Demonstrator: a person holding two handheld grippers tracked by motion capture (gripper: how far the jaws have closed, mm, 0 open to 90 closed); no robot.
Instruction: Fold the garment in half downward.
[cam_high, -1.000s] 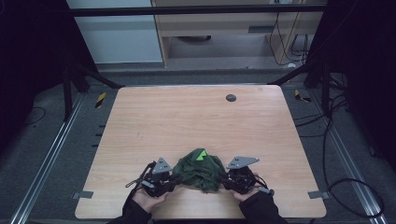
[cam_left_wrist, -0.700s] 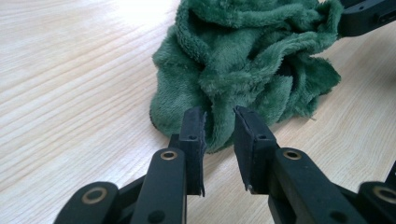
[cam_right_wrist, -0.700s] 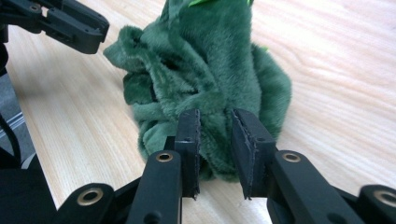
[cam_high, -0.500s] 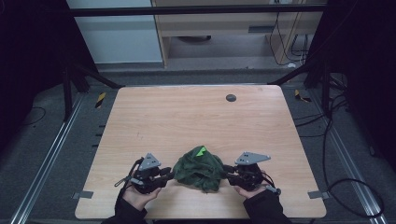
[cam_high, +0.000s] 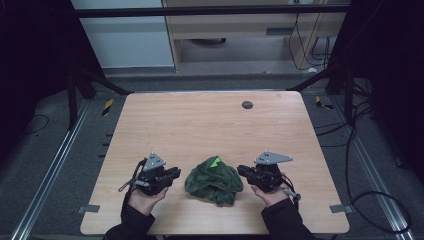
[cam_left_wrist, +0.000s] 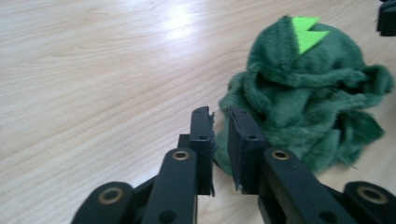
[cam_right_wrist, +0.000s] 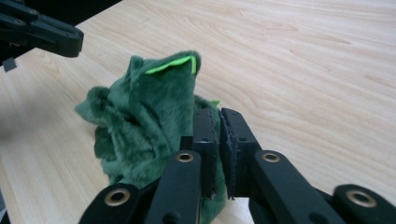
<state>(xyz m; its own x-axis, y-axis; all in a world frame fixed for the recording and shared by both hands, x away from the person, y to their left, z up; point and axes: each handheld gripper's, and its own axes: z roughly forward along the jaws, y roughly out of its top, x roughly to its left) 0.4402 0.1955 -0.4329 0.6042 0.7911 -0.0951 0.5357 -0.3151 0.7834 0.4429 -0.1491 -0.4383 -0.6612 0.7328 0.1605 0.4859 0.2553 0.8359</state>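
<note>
Left gripper (cam_high: 172, 173) sits just L of the green plush cloth (cam_high: 214, 179), jaws nearly together w/ a thin gap and nothing between them; they've just been closing. In the left gripper view its tips (cam_left_wrist: 219, 122) stand in front of the cloth's (cam_left_wrist: 306, 95) near edge, apart from the pile, not pinching it. Right gripper (cam_high: 243, 171) mirrors it on the R side, jaws also just closing, down to a slit. In the right gripper view the tips (cam_right_wrist: 220, 122) overlap the fabric (cam_right_wrist: 149, 116) behind them, but no fold shows between the pads, so I read it as empty too.

Cloth lies bunched in a heap at the front-middle of the bench (cam_high: 200, 120), between both grippers, w/ a bright green tag or felt patch (cam_high: 216, 161) on top.

Handling, my guess: light, very soft, fleecy pile, no stiffness at all. Won't break, won't slip much since the nap gives the pads bite, but it'll sag and drag whatever is left loose. Best hold prob. a free edge or corner on each side, low on the heap, one per gripper, pinching a single layer rather than a thick wad.

Hard to tell: what garment or toy it is, where its real corners are (all folded under), how many layers deep. Small dark round spot (cam_high: 247, 104) at the far side of the bench is too small to ID. Forearms cut off at the frame bottom.
</note>
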